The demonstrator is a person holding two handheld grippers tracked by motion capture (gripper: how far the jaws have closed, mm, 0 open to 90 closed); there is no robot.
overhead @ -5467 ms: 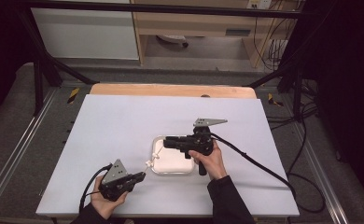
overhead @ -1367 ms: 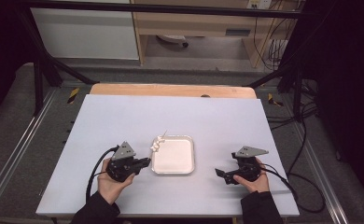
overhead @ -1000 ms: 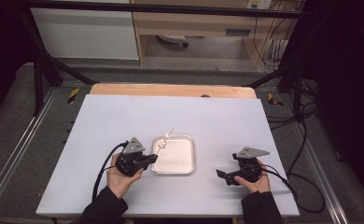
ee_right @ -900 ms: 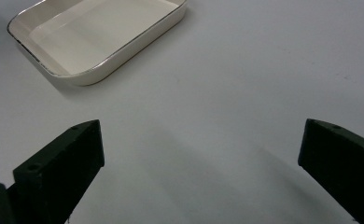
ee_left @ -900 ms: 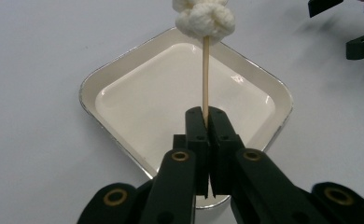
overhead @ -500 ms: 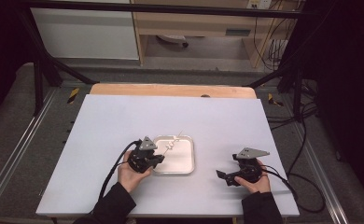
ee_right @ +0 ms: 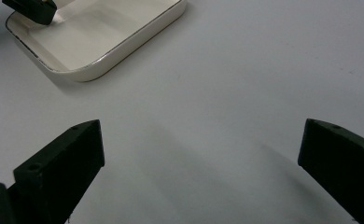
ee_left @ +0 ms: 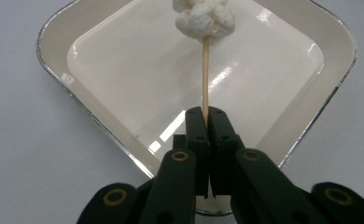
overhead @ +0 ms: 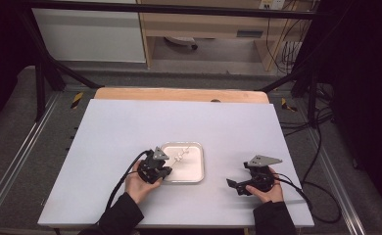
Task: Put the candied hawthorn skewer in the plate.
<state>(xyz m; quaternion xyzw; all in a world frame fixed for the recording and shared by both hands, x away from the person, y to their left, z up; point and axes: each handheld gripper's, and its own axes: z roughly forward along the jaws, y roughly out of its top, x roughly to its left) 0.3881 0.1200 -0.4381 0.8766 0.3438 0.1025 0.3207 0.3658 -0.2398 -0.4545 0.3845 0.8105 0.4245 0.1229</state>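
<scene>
With my left tool pinching the skewer so its white lumps hang over the far part of the tray, the carry looks done and the set-down remains, while my right tool rests spread on the surface.

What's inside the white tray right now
Over the white tray, the left gripper holds a skewer carrying white lumps. The rest of the floor is bare; the near corner is covered by the gripper.
</scene>
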